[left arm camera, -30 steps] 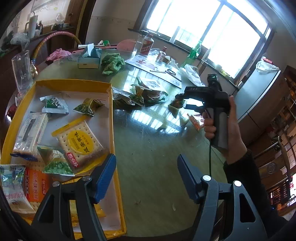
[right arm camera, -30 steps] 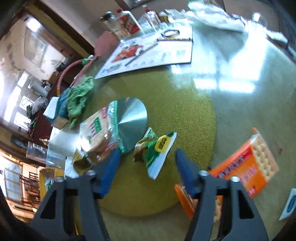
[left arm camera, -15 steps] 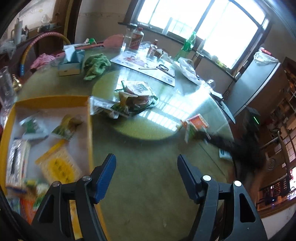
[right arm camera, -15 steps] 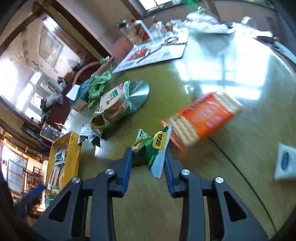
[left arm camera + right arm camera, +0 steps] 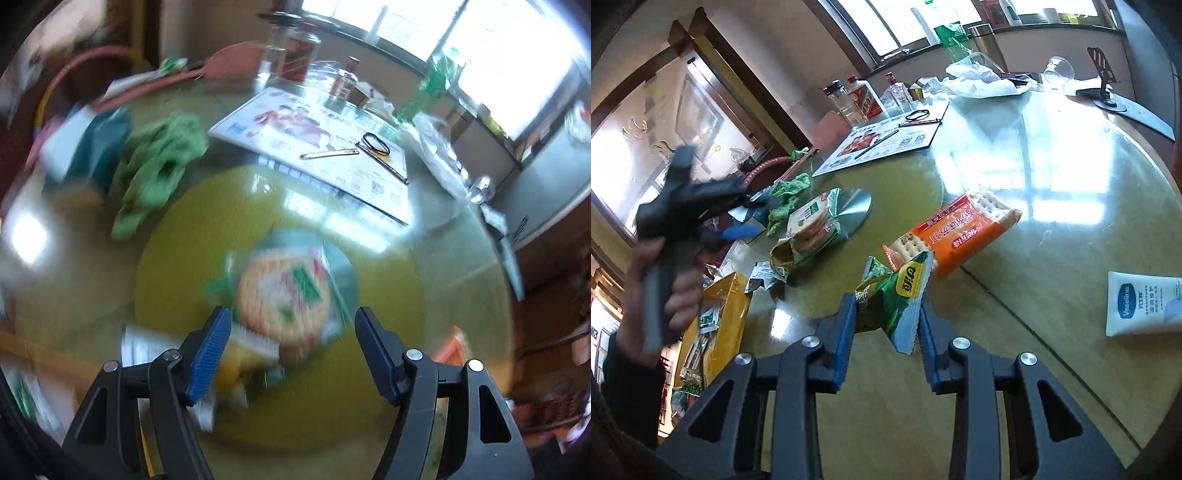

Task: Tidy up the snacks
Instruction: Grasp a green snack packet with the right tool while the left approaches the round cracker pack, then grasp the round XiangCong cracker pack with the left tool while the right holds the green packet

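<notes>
My right gripper (image 5: 886,325) is shut on a small green snack packet (image 5: 894,299) and holds it above the glass table. An orange cracker pack (image 5: 956,232) lies just beyond it. My left gripper (image 5: 291,347) is open and empty, hovering over a round cracker pack in green wrapping (image 5: 284,291) on the turntable; this view is blurred. That pack (image 5: 812,225) also shows in the right wrist view, with the left gripper (image 5: 738,218) beside it. The yellow tray (image 5: 727,317) with several snacks sits at the left.
A green cloth (image 5: 155,166), a tissue box (image 5: 85,144), a printed poster (image 5: 314,147) and bottles (image 5: 295,55) stand at the far side. A white Vaseline tube (image 5: 1141,302) lies at the right. A metal disc (image 5: 849,206) is at the turntable's centre.
My right gripper closed on the green packet and lifted it back from the table. My left gripper swung away from the tray toward the round cracker pack, still open.
</notes>
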Demonstrator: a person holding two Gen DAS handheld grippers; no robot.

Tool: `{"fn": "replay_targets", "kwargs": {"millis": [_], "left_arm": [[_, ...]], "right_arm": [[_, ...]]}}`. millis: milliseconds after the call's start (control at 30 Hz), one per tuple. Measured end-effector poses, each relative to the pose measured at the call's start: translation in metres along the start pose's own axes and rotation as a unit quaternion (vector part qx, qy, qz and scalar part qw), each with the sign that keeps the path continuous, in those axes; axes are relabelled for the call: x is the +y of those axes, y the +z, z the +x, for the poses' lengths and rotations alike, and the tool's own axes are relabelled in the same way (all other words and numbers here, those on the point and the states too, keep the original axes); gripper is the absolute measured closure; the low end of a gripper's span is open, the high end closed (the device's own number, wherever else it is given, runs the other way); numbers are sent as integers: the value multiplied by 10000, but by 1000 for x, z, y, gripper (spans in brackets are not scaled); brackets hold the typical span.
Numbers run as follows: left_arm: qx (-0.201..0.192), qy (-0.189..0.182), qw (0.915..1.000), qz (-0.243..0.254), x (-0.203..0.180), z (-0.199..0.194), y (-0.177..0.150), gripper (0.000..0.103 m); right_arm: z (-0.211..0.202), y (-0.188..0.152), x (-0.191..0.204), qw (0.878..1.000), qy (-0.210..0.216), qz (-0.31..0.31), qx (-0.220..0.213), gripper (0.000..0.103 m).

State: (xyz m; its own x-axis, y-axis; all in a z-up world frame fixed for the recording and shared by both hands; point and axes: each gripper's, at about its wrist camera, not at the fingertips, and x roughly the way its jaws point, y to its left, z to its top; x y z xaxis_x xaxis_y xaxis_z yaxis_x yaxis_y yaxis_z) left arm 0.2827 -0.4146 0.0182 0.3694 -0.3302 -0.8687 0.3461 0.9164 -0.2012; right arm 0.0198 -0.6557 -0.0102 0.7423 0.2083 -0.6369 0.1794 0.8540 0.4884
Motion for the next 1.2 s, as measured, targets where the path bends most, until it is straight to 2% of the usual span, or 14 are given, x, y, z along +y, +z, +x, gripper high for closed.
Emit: {"fn": "replay_targets", "kwargs": {"millis": [67, 100, 200, 267, 300, 367, 600, 633, 700, 867, 1000, 1067, 1200], "left_arm": [[-46, 382, 9986, 371, -9, 17, 16, 33], [-22, 413, 9982, 428, -10, 23, 22, 33], [218, 221, 9981, 538, -14, 47, 37, 33], [387, 197, 9958, 804, -19, 62, 41, 34], [560, 115, 9945, 875, -20, 69, 38, 34], [793, -277, 9922, 924, -19, 70, 25, 34], [916, -790, 9865, 1101, -29, 34, -25, 32], [903, -766, 9852, 1242, -37, 32, -30, 32], [711, -422, 9859, 1453, -53, 30, -38, 32], [366, -45, 9914, 1255, -72, 31, -42, 32], [311, -142, 9920, 1217, -89, 34, -42, 32], [327, -237, 9900, 1353, -102, 34, -44, 30], [465, 389, 9835, 1702, -122, 49, -51, 30]], "right_arm": [[2, -1, -1, 10000, 43, -4, 29, 69], [2, -2, -1, 10000, 69, 22, 43, 69], [1, -2, -2, 9999, 101, 26, 27, 69], [0, -3, -2, 9999, 127, 24, 17, 69], [-1, -3, -3, 9999, 151, 32, 8, 69], [-1, -4, -3, 9998, 172, 49, -5, 69], [-4, -5, 0, 9997, 242, 8, -32, 69], [-4, -5, 0, 9997, 237, 24, -37, 69], [-4, -4, -3, 9997, 240, 59, -67, 69], [-10, -4, -9, 9996, 203, 134, -174, 69], [-13, -4, -15, 9993, 130, 240, -261, 69], [-16, -5, -19, 9989, 74, 306, -333, 69], [-21, -4, -28, 9979, 115, 485, -419, 69]]}}
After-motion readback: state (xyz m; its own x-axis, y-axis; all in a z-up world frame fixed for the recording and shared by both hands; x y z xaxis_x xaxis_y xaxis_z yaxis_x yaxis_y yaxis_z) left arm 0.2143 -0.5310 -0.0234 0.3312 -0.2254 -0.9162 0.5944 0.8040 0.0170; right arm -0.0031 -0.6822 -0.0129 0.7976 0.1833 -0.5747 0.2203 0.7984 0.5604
